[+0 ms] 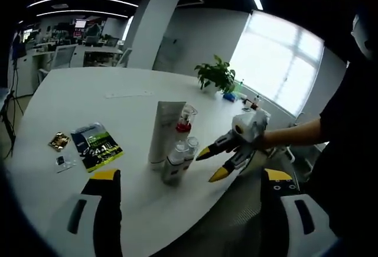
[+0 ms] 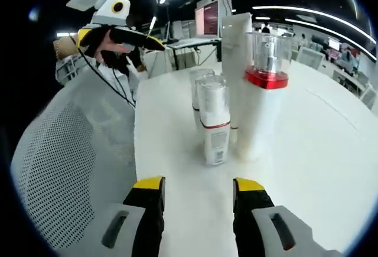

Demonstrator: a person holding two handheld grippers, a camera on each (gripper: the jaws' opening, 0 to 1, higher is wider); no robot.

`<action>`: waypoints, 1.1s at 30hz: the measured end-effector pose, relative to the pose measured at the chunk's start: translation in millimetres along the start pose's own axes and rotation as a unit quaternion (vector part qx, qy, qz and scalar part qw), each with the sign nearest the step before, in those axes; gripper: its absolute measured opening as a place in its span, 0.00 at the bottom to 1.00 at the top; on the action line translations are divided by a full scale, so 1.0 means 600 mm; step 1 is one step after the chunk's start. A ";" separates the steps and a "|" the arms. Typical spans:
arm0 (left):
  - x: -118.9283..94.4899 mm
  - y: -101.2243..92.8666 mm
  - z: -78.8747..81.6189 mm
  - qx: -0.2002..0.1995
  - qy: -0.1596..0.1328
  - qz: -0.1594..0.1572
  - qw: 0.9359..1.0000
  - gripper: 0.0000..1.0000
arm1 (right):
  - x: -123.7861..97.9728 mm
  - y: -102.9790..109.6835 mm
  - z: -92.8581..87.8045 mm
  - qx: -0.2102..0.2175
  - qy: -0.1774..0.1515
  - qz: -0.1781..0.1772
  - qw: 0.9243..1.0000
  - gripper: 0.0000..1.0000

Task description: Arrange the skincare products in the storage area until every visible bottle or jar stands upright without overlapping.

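Fingers of both the left gripper [image 1: 186, 180] and right gripper [image 2: 198, 187] are open; small pump bottle [image 2: 214, 121] looks light, tippy: grip mid-body.

I am working in an open-plan office. A large white meeting table [image 1: 88, 100] fills the foreground, with a potted plant [image 1: 216, 75] at its far edge beside a wide window [image 1: 277, 62]. Behind it stand desks with monitors [image 2: 208, 18], strip ceiling lights [image 1: 77, 0] and a mesh office chair [image 2: 65, 168].
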State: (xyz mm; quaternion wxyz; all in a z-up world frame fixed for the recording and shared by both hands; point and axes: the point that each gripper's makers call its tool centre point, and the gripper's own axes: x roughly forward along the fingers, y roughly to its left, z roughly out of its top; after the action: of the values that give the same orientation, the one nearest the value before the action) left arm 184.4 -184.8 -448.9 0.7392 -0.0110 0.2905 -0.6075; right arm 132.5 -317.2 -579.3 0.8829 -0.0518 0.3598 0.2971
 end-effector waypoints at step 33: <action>-0.043 0.025 -0.029 -0.011 0.033 0.014 0.999 0.95 | -0.152 -0.021 0.057 0.126 -0.140 -0.203 0.961 0.89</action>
State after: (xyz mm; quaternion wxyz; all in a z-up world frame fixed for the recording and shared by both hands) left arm 188.0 -151.9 -458.2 0.7376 0.0051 0.3212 -0.5938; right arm 108.5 -361.6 -495.0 0.9656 0.0303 0.2493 0.0680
